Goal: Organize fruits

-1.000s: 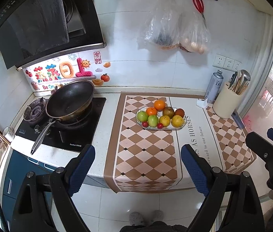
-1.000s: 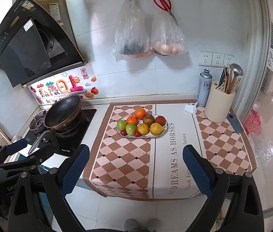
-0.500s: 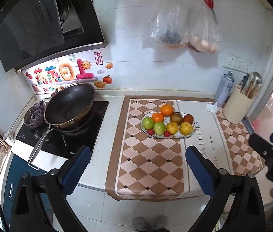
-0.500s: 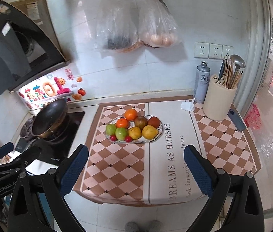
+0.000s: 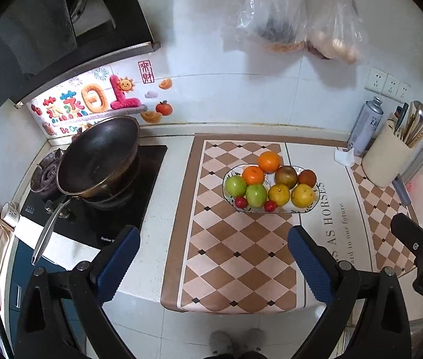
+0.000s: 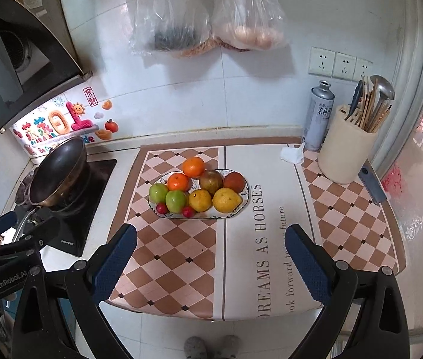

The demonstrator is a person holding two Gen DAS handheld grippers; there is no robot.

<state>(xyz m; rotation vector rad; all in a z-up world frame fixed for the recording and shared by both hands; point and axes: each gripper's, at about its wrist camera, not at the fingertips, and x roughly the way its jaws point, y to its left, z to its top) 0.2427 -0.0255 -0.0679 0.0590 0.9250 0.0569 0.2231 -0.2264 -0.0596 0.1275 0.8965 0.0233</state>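
Toward the mat's (image 6: 181, 257) back edge sits the fruit plate (image 6: 241, 206). My left gripper (image 5: 211, 257) and right gripper (image 6: 211, 254) hover released, empty; I'd approach one outer fruit squarely.

I am looking down from both wrists, well back from the counter (image 5: 169, 239). Both views are sharing the fruit plate (image 5: 316, 202) (image 6: 243, 206).

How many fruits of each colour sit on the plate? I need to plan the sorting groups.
Fruits on the plate, by colour:
Orange: 2
Green: 2
Yellow: 2
Brownish: 1
Dark red-brown: 1
Small red: 2
Total: 10
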